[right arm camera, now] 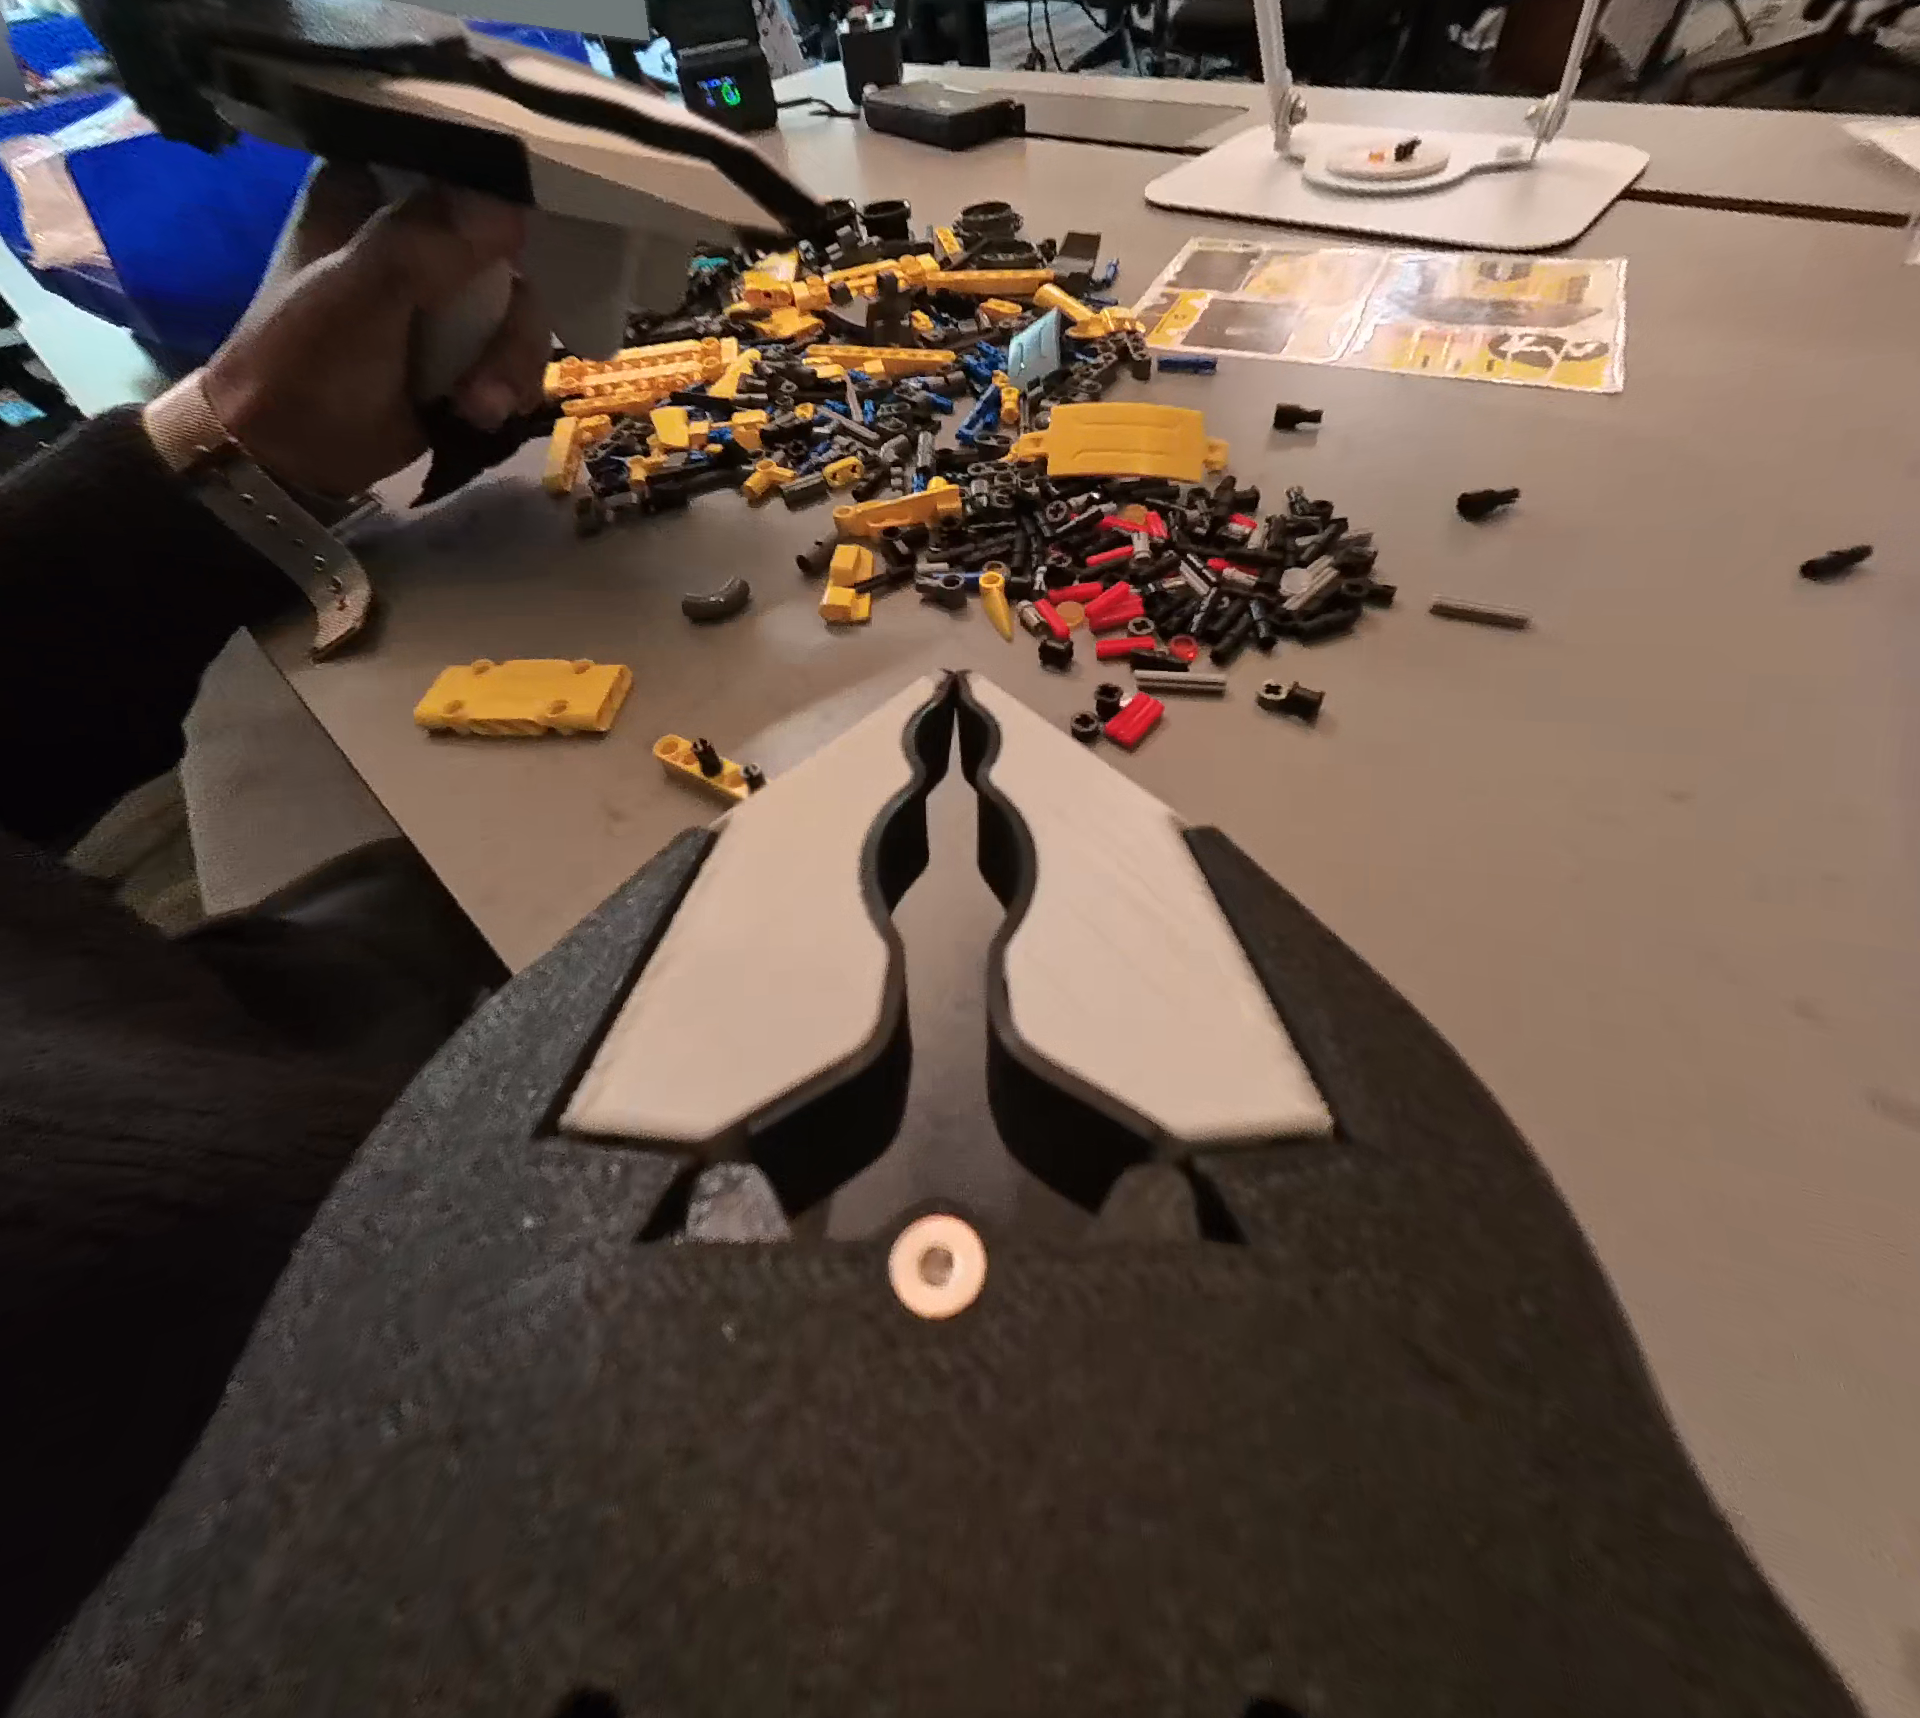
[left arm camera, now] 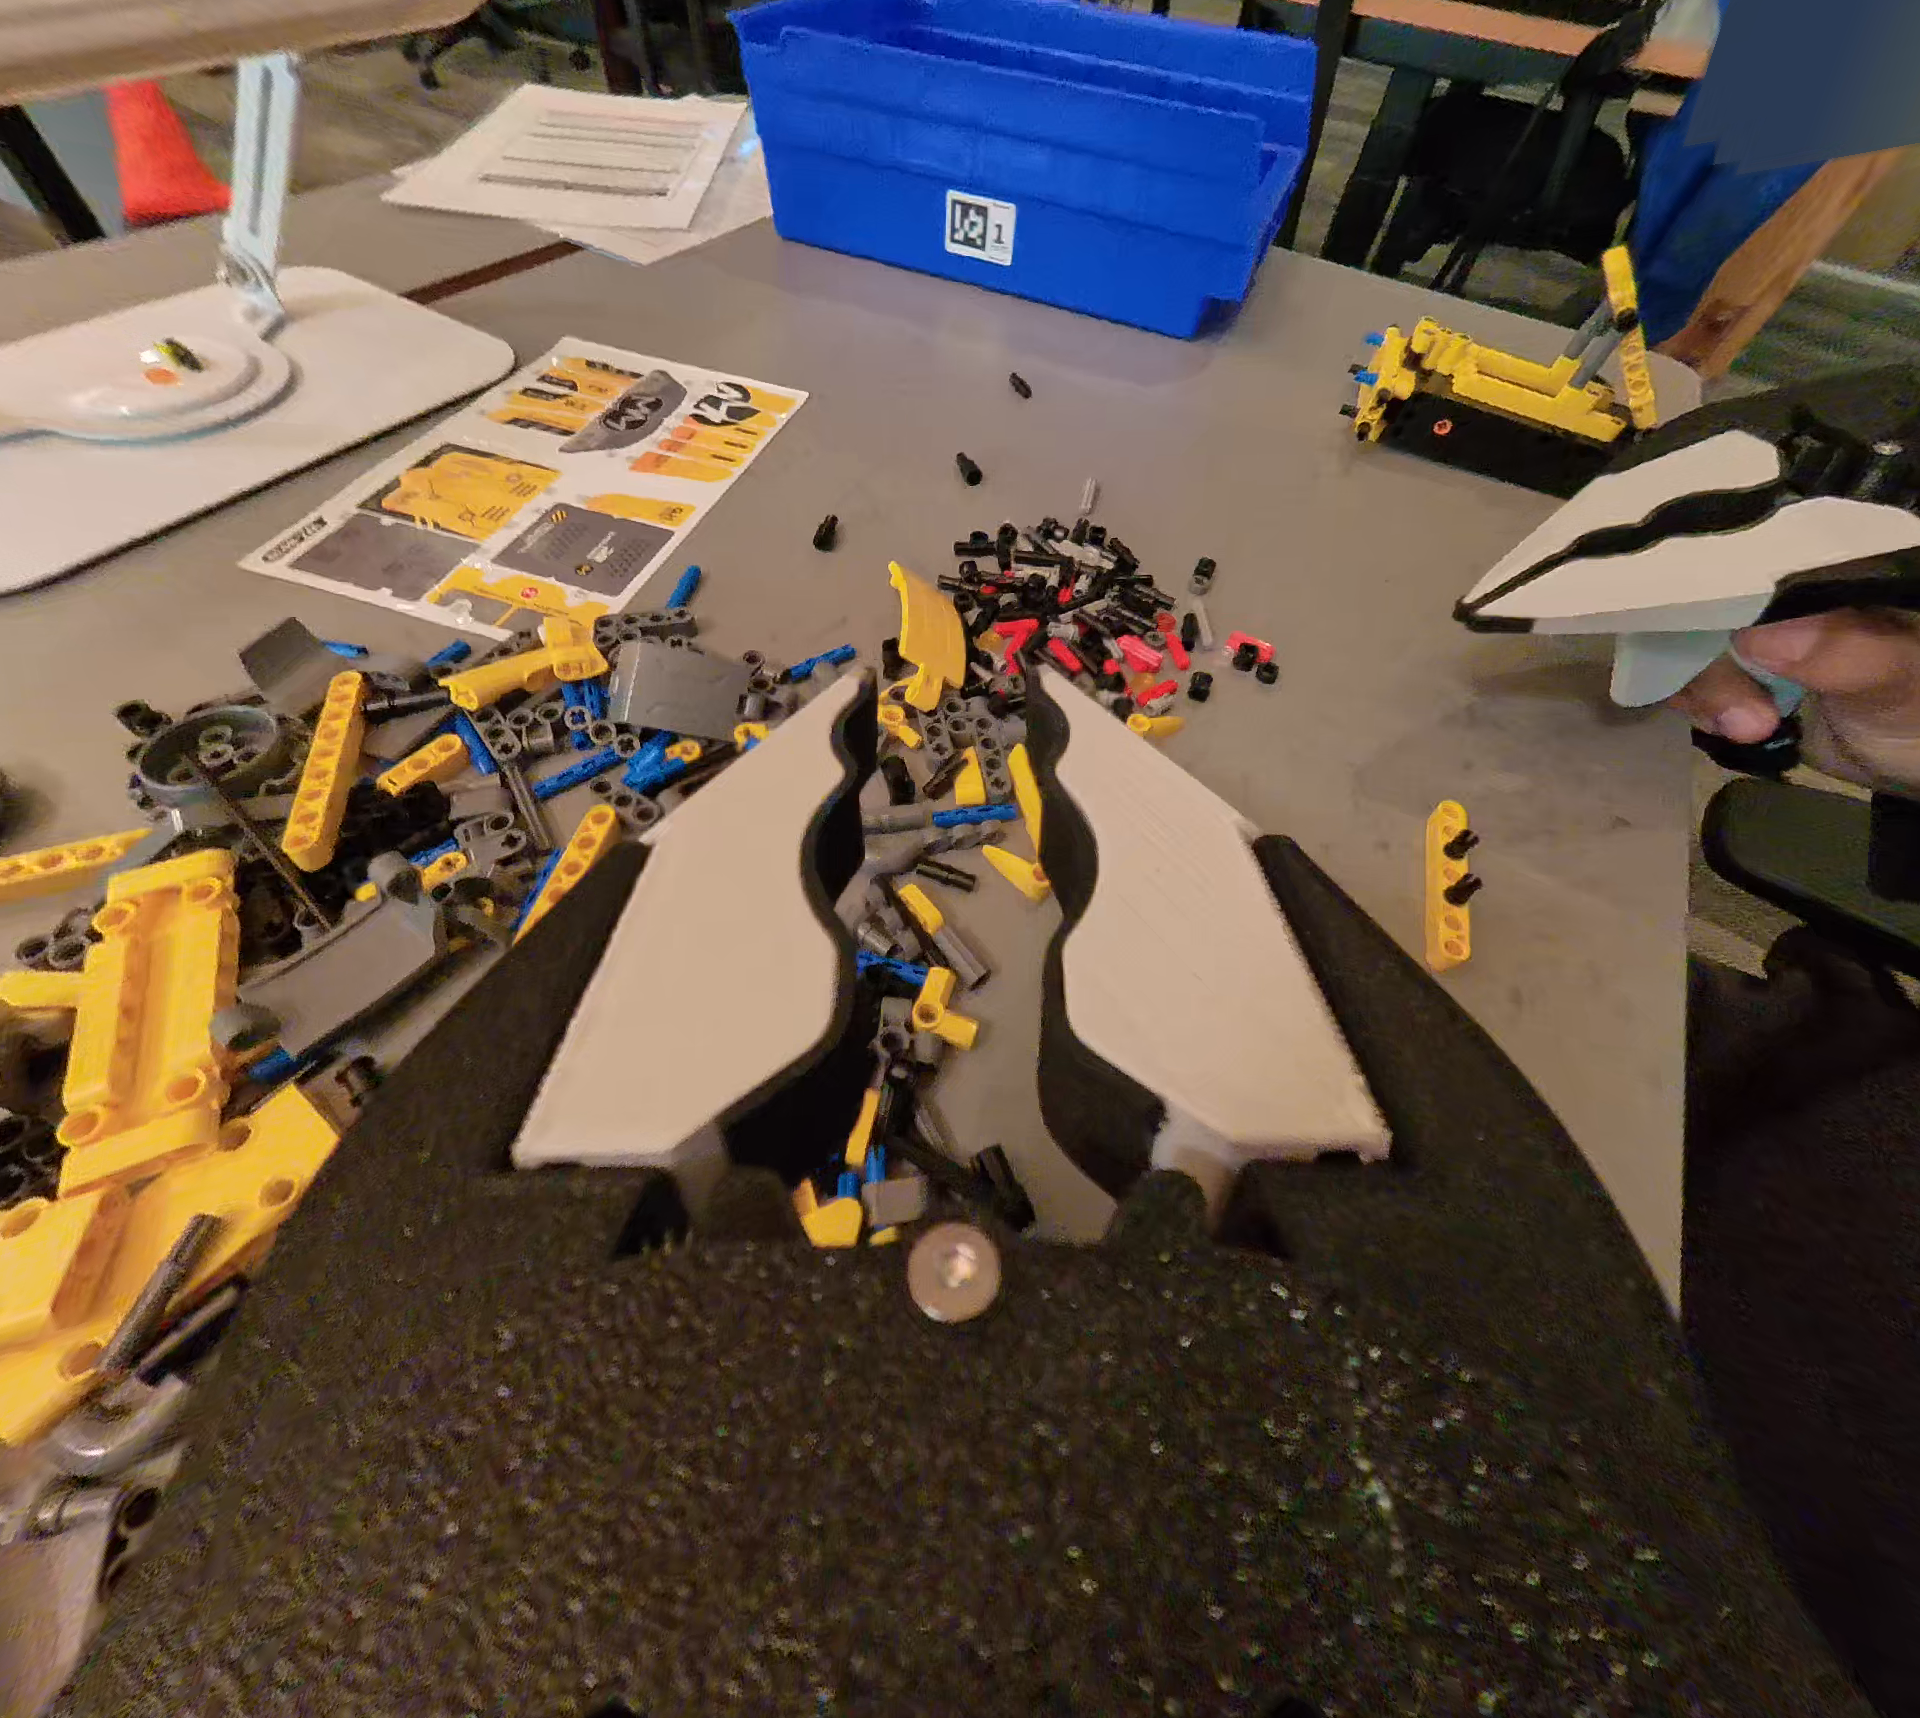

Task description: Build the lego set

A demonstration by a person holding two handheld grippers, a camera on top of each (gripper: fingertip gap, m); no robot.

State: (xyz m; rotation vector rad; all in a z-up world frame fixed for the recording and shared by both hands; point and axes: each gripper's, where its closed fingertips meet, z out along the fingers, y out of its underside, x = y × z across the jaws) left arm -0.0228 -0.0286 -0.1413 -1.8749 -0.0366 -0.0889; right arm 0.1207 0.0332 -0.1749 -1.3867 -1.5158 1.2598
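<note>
My left gripper point(left arm camera: 951, 681) is open and empty, hovering over a heap of yellow, grey, blue and black building-toy parts point(left arm camera: 499, 764) on the grey table point(left arm camera: 1299, 421). A curved yellow panel point(left arm camera: 930, 629) lies just beyond its tips. A pile of small black and red pins point(left arm camera: 1081, 608) lies ahead to the right. My right gripper point(right arm camera: 956, 679) is shut and empty, above bare table near a short yellow beam with black pins point(right arm camera: 701, 764). The right gripper also shows in the left wrist view point(left arm camera: 1470, 614), held by a hand. The left gripper shows in the right wrist view point(right arm camera: 800, 214).
A blue bin point(left arm camera: 1018, 151) stands at the far edge. A sticker sheet point(left arm camera: 540, 484), papers point(left arm camera: 582, 156) and a white stand base point(left arm camera: 208, 380) lie far left. A part-built yellow and black model point(left arm camera: 1496, 401) sits far right. A yellow panel point(right arm camera: 525, 697) lies left of my right gripper. Tip to tip, the grippers are about 15 cm apart.
</note>
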